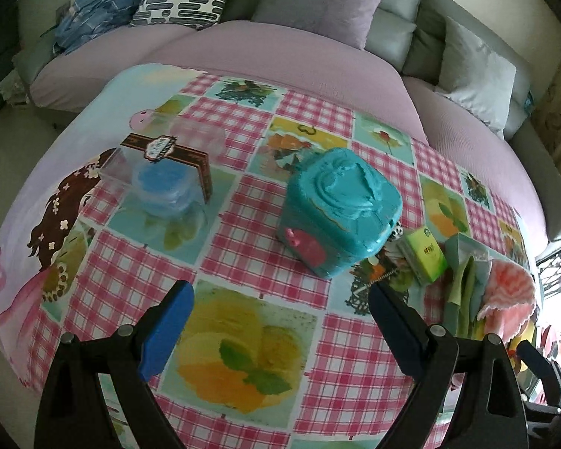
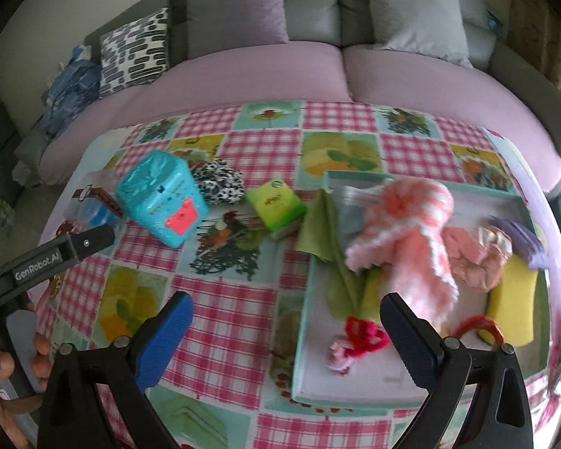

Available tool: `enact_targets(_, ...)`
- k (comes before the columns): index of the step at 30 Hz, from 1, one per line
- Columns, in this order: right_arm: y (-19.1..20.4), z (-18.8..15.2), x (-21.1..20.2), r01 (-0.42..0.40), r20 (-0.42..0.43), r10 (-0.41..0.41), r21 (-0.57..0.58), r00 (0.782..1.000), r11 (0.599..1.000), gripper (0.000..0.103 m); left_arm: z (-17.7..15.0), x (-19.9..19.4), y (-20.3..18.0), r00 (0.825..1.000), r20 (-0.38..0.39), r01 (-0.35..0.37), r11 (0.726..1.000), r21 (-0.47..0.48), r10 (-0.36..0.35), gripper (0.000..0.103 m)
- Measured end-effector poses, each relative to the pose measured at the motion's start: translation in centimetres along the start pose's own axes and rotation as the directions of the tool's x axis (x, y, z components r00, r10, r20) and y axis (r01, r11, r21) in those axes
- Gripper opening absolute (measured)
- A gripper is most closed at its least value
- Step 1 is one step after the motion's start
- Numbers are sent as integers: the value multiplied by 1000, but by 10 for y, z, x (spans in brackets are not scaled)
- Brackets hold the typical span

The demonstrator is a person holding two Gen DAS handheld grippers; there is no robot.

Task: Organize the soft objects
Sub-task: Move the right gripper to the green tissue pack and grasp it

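My left gripper point(image 1: 280, 295) hangs open over the checked tablecloth, short of a teal lidded box point(image 1: 340, 209); nothing is between its fingers. Behind the box peeks a black-and-white spotted soft item point(image 2: 220, 183), with a green tissue pack point(image 2: 276, 202) to its right. My right gripper point(image 2: 286, 303) is open and empty above the left rim of a shallow teal tray point(image 2: 303, 318). The tray holds a fluffy pink-and-white cloth point(image 2: 411, 224), a green cloth point(image 2: 329, 224), a pink fabric bundle point(image 2: 475, 254), a yellow sponge point(image 2: 512, 299) and a red yarn piece point(image 2: 362, 336).
A clear container with blue contents point(image 1: 164, 187) and a brown box point(image 1: 183, 153) stand at the table's left. A sofa with purple seat covers point(image 1: 280, 60) and several cushions runs behind the table. A hand point(image 2: 3, 374) holds the left gripper's handle.
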State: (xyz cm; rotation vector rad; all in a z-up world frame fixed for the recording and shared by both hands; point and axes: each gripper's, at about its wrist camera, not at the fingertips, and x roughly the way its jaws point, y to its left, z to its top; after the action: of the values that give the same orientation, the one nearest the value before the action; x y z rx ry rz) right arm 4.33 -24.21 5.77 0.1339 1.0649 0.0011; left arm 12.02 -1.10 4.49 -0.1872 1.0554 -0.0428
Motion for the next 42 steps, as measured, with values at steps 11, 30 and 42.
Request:
enact_targets(11, 18, 23, 15, -26, 23, 27, -58, 999, 998, 101, 20, 3, 6, 999, 1, 45, 998, -32, -45, 94)
enact_targets(30, 24, 86, 83, -68, -108, 49, -177, 993, 982, 84, 79, 29, 19, 1000, -14, -25, 999, -28, 24, 94)
enact_targets(42, 20, 101, 132, -61, -222, 10, -224, 975, 973, 81, 143, 59, -14, 993, -118, 38, 985, 166, -19, 94)
